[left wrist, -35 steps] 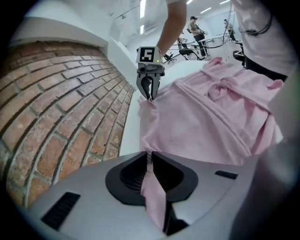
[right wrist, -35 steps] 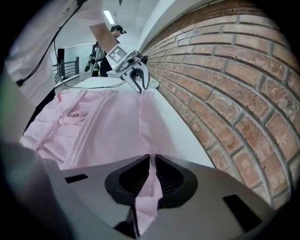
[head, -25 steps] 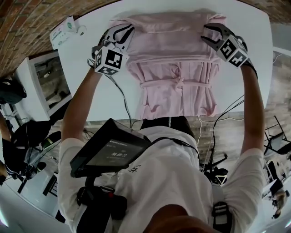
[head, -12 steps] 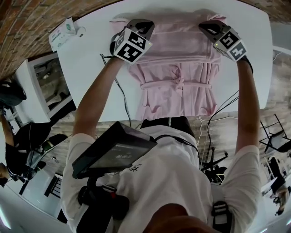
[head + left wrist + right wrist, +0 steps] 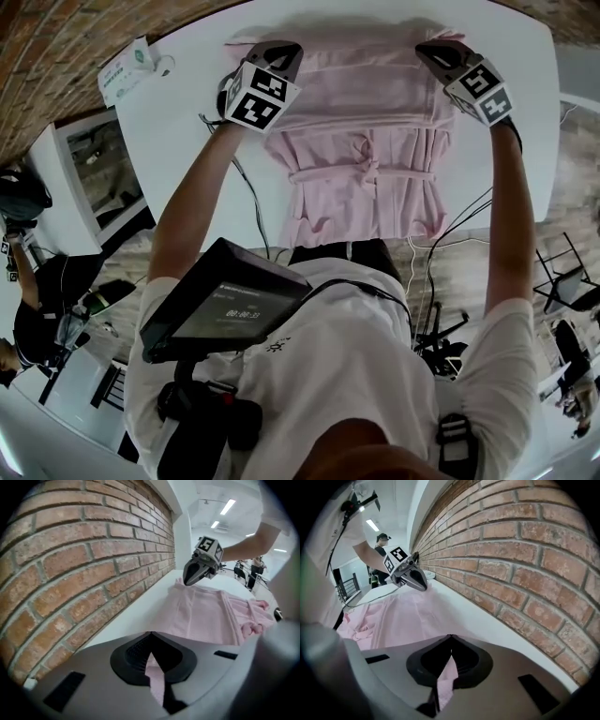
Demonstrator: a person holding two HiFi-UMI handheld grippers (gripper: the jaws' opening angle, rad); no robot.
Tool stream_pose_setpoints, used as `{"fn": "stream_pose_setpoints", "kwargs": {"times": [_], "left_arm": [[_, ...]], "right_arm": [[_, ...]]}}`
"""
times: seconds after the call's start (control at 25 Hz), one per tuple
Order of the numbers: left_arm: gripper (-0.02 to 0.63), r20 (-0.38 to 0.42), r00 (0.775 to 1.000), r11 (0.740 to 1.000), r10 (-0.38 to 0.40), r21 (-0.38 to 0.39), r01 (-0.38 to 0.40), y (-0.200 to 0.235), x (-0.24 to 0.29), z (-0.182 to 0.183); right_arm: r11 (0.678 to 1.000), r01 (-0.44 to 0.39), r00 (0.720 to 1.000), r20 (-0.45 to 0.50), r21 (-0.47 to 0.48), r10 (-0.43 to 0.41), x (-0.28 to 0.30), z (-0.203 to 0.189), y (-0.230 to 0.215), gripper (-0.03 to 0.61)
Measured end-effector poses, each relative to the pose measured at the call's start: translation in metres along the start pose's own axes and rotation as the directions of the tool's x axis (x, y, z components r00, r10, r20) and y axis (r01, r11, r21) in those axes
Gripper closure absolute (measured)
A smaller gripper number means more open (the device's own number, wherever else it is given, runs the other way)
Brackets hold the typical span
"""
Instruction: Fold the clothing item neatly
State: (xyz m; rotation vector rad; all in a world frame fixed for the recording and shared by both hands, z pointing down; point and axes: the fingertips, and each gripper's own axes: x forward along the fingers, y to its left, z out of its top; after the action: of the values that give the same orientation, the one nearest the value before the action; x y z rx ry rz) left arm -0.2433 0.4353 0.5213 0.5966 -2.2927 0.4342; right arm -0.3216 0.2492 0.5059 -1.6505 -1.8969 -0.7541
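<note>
Pinching the far corners of the pink garment [image 5: 366, 112], both claws are clamped on cloth: left gripper [image 5: 284, 49] has the far-left corner and right gripper [image 5: 431, 51] the far-right, with a sliver of pink between each pair of jaws. The garment lies flat on the white table [image 5: 187, 141], reaching to its near edge, tie knotted mid-body. Its sides look tucked in already. The far-to-near fold isn't made yet, so I'd call it roughly midway.
</note>
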Motion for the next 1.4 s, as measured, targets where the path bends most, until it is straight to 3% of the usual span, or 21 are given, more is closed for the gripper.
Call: {"fn": "stream_pose_setpoints", "kwargs": {"times": [0.08,0.2,0.36,0.52,0.68,0.96,1.08,1.24,1.4], "left_arm": [[0.612,-0.009,0.997,0.995,0.076,-0.057,-0.077,0.029,0.000,-0.006],[0.612,-0.076,0.990,0.981,0.122,-0.139,-0.132,0.061,0.010,-0.026],[0.612,-0.115,0.986,0.980,0.124,-0.142,-0.140,0.068,0.021,-0.040],[0.612,-0.053,0.984,0.974,0.172,-0.139,-0.178,0.072,0.014,-0.032],[0.612,0.059,0.960,0.954,0.275,-0.143,-0.264,0.069,-0.026,-0.016],[0.612,0.055,0.970,0.966,0.237,-0.120,-0.229,-0.018,-0.086,-0.027],[0.612,0.068,0.975,0.967,0.214,-0.159,-0.201,-0.076,-0.110,-0.029],[0.612,0.095,0.970,0.963,0.223,-0.174,-0.204,-0.156,-0.155,-0.035],[0.612,0.145,0.957,0.953,0.251,-0.213,-0.217,-0.229,-0.206,-0.027]], "right_arm": [[0.997,0.077,0.997,0.000,0.010,-0.077,-0.002,-0.002,-0.022,0.574],[0.990,0.134,0.990,-0.047,0.040,-0.132,0.003,-0.019,-0.048,0.574],[0.988,0.140,0.987,-0.081,0.061,-0.135,0.015,-0.036,-0.053,0.574],[0.982,0.159,0.987,-0.027,0.105,-0.157,0.011,-0.034,-0.055,0.574],[0.984,0.155,0.987,0.035,0.087,-0.158,-0.014,-0.019,-0.033,0.574],[0.993,0.117,0.990,0.073,0.001,-0.117,-0.073,-0.008,0.060,0.574],[0.995,0.098,0.993,0.076,-0.021,-0.096,-0.103,-0.025,0.117,0.574],[0.996,0.074,0.994,0.086,-0.040,-0.070,-0.152,-0.051,0.190,0.574],[0.993,0.110,0.983,0.149,-0.036,-0.103,-0.210,-0.061,0.244,0.574]]}}
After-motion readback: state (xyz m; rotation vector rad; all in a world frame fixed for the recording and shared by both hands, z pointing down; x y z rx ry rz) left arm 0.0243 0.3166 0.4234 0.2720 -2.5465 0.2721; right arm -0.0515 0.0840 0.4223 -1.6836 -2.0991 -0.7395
